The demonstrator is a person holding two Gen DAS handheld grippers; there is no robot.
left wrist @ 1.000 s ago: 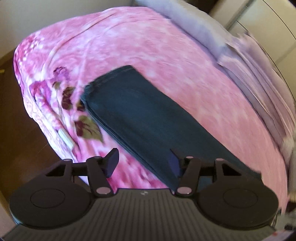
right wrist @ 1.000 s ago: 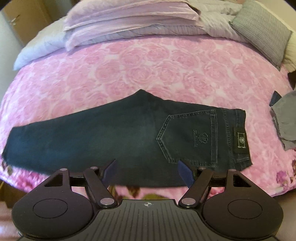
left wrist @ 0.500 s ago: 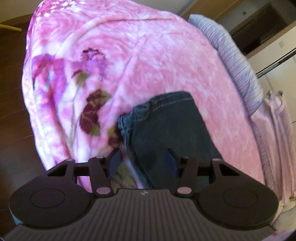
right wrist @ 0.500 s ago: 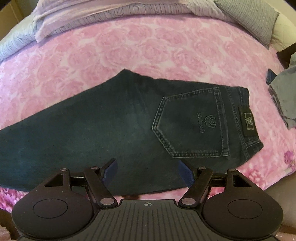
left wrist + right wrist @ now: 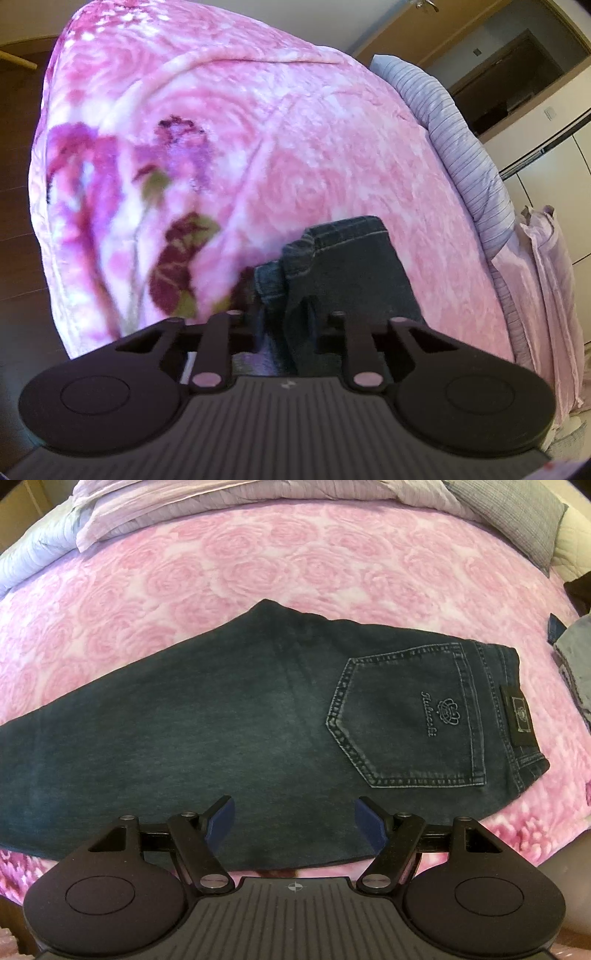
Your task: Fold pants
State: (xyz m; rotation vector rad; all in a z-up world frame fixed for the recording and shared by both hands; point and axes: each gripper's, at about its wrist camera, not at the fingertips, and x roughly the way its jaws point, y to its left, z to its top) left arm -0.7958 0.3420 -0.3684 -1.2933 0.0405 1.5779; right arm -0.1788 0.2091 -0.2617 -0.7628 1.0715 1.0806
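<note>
One pair of dark blue denim pants (image 5: 236,716), folded lengthwise, lay flat across one pink rose-patterned plush blanket (image 5: 258,561) covering the bed. Waistband to the right, legs running off to the left. One stitched back pocket (image 5: 410,716) faced up, bearing one embroidered crown motif; one dark rectangular waistband patch (image 5: 519,716) sat beside it.

One left gripper (image 5: 284,310), black: jaws had just been closing and stood nearly together, pinching bunched denim at the cuffed hem (image 5: 295,258) of the pants near the blanket's edge. Fingertips were largely hidden by the fabric.

One right gripper (image 5: 293,819), black with two blue pads (image 5: 221,819): jaws spread wide, holding nothing, poised over the near edge of the pants at mid-thigh. Contact with the cloth could not be told.

One lilac striped quilt (image 5: 469,147) lay along the far side of the blanket, one pale lilac pillow (image 5: 177,513) at the head, one grey textured cushion (image 5: 517,513) at upper right. One grey garment (image 5: 576,657) lay at the right margin.
</note>
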